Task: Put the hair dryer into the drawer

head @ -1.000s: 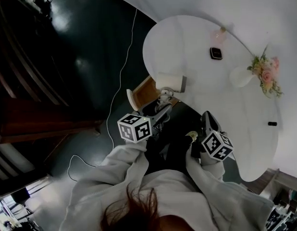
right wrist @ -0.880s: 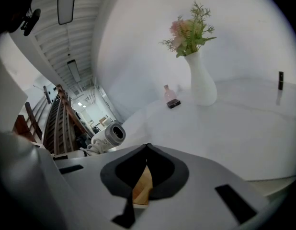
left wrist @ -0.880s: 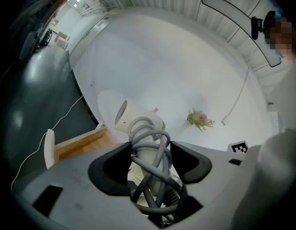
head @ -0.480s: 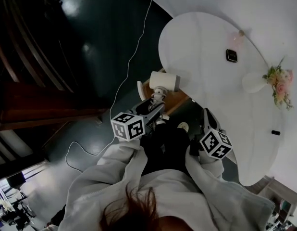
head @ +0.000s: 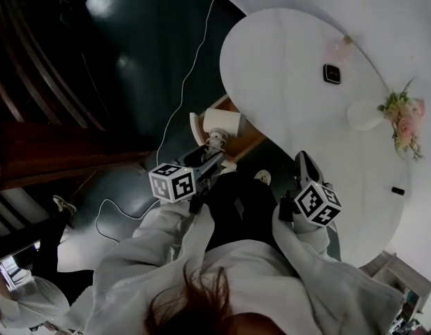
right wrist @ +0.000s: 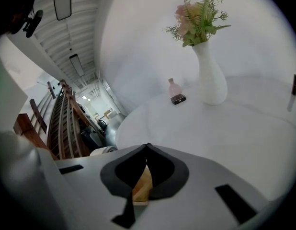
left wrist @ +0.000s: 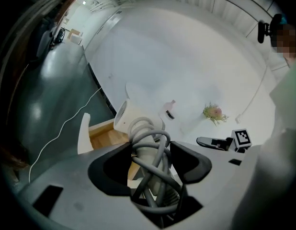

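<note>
Above the open drawer (head: 243,144), left of the table (head: 299,110) — hair dryer (head: 222,122) is carried clamped in the left gripper (left wrist: 150,152), right gripper (right wrist: 147,148) closed on nothing — lowering inside, then release, is called for.

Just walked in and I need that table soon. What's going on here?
A person with a gripper in each hand is putting away a hair dryer. The left gripper is clamped on the dryer's handle, which has its cord wound round it, and holds it at the open wooden drawer under the white table. The dryer is not yet inside. The right gripper is shut and empty.
</note>
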